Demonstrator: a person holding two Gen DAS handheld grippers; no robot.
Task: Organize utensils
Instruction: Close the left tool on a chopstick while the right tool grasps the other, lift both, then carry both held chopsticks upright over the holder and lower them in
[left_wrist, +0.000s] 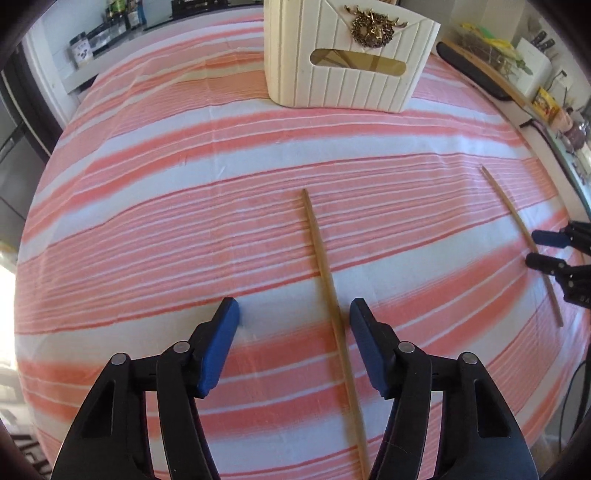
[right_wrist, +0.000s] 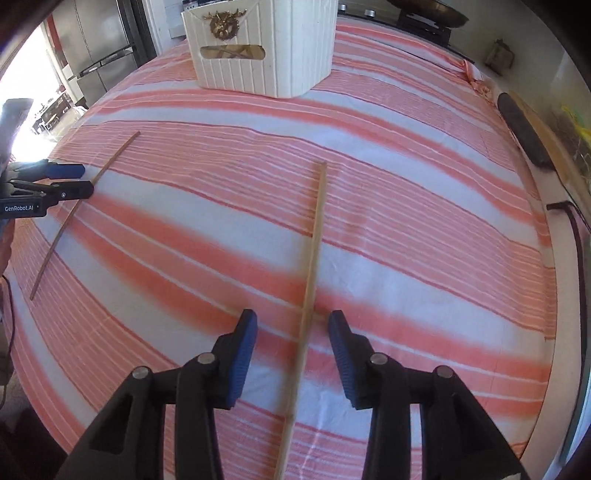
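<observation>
Two chopsticks lie flat on the striped table, well in front of the white box. The left tongs and right tongs each stand open around one chopstick. A thin stick could slip out and roll away if pinched off-center.

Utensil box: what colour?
Cream-white ribbed utensil box with a gold wreath emblem; clearest in left wrist view.

pink/white striped tablecloth covers the whole table. beyond its far left edge: jars and containers on a counter. right side: long dark pad lying against a wooden board, white appliance behind them, yellow packet further along. right wrist view: steel fridge at far left, dark pan on the stove behind the table
</observation>
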